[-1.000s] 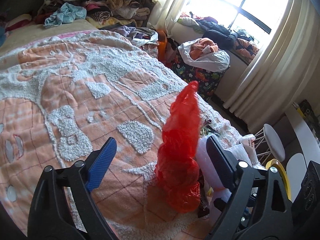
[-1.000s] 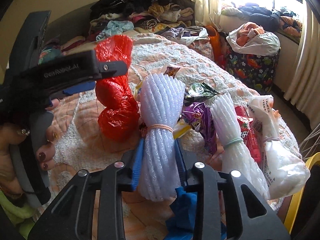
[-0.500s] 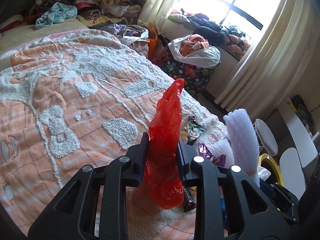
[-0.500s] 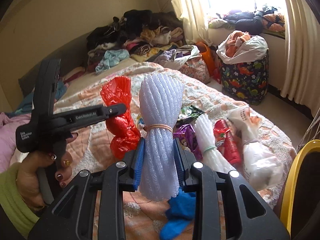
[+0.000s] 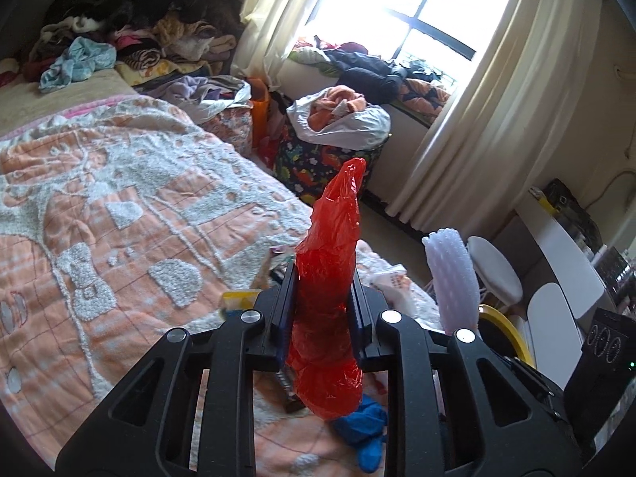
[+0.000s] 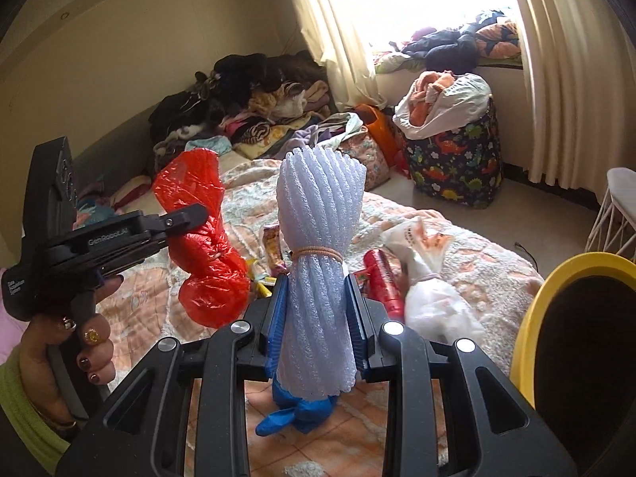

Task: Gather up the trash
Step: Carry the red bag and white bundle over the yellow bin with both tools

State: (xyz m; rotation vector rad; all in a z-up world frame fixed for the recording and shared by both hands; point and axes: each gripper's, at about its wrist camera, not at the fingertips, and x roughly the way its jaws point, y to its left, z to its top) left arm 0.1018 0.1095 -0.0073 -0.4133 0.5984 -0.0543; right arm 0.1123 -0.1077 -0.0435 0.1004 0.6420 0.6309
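Note:
My left gripper is shut on a crumpled red plastic bag and holds it above the bed; the bag also shows in the right wrist view. My right gripper is shut on a white foam net bundle tied with a rubber band, also lifted; the bundle shows in the left wrist view. More trash lies on the bedspread: a red wrapper, a tied white plastic bag, a blue crumpled piece and snack wrappers.
The bed has an orange and white bedspread. A yellow-rimmed bin stands close at the right. A dinosaur-print hamper full of clothes stands by the window. Clothes are piled at the bed's head. A white stool stands nearby.
My left gripper closed on the red bag and lifted it. My right gripper lifted the foam bundle off the bed, and both moved up and back from the trash pile.

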